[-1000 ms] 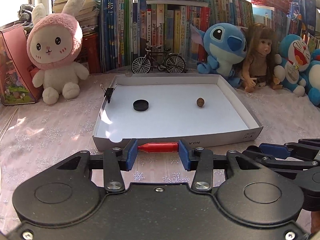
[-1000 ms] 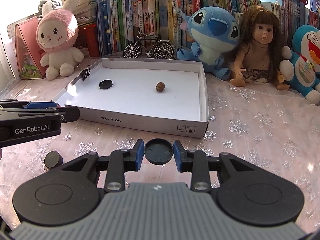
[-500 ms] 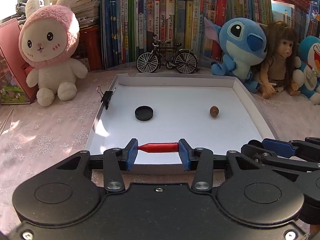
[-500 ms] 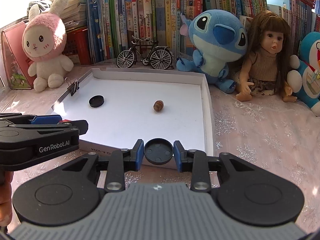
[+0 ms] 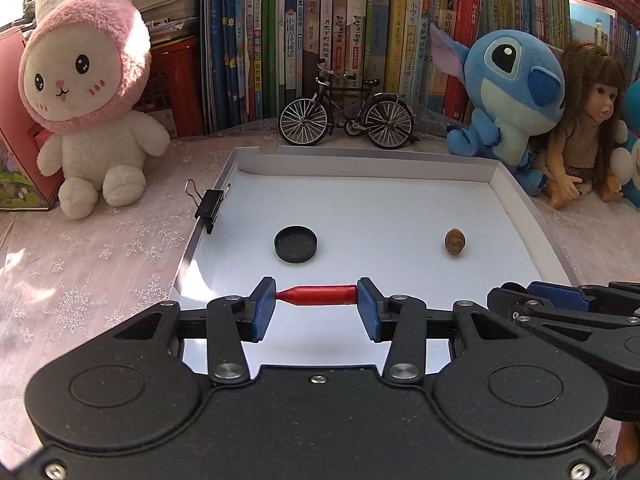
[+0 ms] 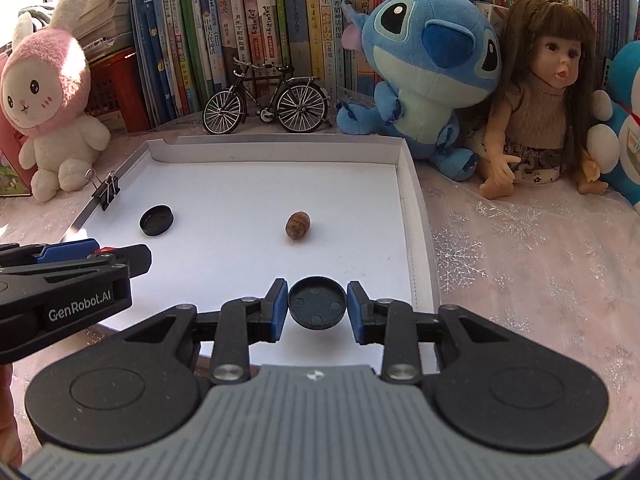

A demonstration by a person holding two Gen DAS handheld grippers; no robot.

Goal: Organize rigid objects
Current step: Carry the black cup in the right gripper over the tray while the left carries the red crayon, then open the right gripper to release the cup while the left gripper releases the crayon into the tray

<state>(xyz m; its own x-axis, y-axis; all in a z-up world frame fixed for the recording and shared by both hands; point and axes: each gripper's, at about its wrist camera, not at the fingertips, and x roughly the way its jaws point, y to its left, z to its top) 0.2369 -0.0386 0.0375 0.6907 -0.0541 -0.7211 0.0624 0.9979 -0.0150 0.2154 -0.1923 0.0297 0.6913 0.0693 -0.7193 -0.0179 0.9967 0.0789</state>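
My left gripper (image 5: 316, 304) is shut on a red pen cap (image 5: 318, 295), held crosswise over the near part of the white tray (image 5: 360, 162). My right gripper (image 6: 317, 306) is shut on a black round lid (image 6: 317, 307), hanging over the tray's near right part (image 6: 406, 184). Inside the tray lie another black round lid (image 5: 296, 243) (image 6: 157, 220) and a brown nut (image 5: 455, 241) (image 6: 298, 225). A black binder clip (image 5: 210, 210) (image 6: 106, 194) grips the tray's left wall. The left gripper's side shows at the left of the right wrist view, the right gripper's at the right of the left wrist view.
A model bicycle (image 5: 346, 118) stands just behind the tray, before a row of books (image 5: 320, 32). A pink rabbit plush (image 5: 86, 96) sits at the left; a blue plush (image 6: 428, 68) and a doll (image 6: 548, 100) sit at the right. A pink snowflake cloth (image 6: 540, 260) covers the table.
Both grippers have moved forward with their loads, from in front of the tray's near wall to over its floor. The things inside the tray have not moved.
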